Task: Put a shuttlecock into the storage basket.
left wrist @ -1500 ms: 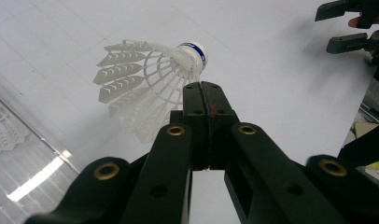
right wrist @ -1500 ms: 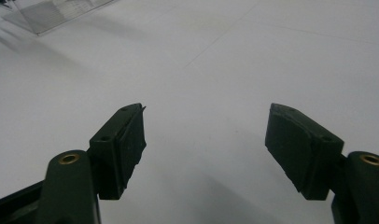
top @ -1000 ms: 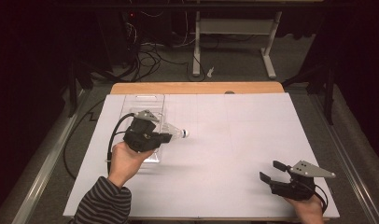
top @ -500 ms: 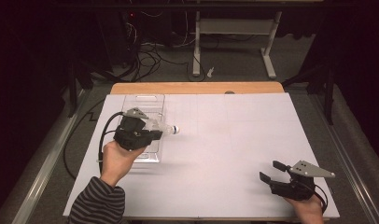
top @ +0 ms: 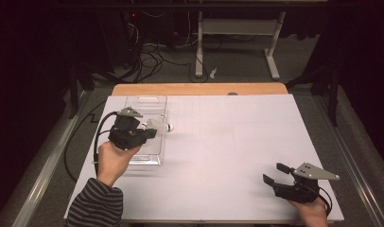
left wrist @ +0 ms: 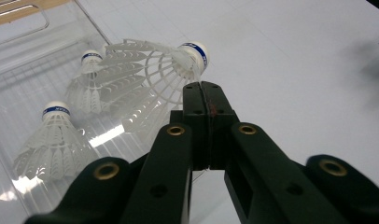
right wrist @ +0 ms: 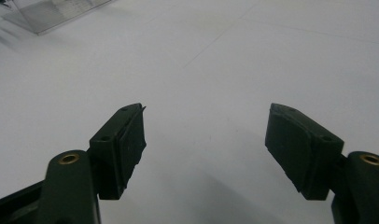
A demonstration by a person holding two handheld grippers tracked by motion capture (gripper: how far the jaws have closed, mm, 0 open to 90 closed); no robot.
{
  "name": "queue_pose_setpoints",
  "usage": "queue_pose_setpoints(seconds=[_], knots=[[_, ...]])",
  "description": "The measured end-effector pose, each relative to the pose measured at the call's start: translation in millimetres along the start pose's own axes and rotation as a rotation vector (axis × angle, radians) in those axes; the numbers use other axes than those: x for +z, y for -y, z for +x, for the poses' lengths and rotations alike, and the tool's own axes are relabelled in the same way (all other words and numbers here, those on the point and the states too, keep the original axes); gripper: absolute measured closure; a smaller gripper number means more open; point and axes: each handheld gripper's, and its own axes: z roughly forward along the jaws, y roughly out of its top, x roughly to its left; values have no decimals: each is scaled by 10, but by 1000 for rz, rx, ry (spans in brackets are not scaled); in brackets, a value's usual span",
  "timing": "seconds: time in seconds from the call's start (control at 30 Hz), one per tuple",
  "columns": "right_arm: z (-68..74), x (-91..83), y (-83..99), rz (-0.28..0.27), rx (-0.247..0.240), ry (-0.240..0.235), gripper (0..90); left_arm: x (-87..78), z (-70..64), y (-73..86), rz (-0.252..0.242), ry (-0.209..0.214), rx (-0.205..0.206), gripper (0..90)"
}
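The left gripper (left wrist: 202, 91) is squeezed tight on the feathers of a white birdie (left wrist: 152, 70), holding it over the edge of the clear box (top: 152, 101). Two more birdies (left wrist: 54, 140) lie inside the box. The right gripper (right wrist: 205, 144) rests far away on the white table (top: 237, 142), its jaws wide apart and holding nothing.

Lit brightly from above on the white table (top: 218, 142); left dark at far surroundings; glared off the clear tray (left wrist: 24, 60); blurred near jaws.
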Motion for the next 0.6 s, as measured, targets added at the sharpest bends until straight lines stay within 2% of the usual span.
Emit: queue_pose_setpoints(seconds=[0.3,0.6], knots=[[-1,0,0,0,0,0,293,10,70,13,2,-25,-20,897],[1,0,0,1,-1,0,293,-1,115,13,-2,-23,-34,897]])
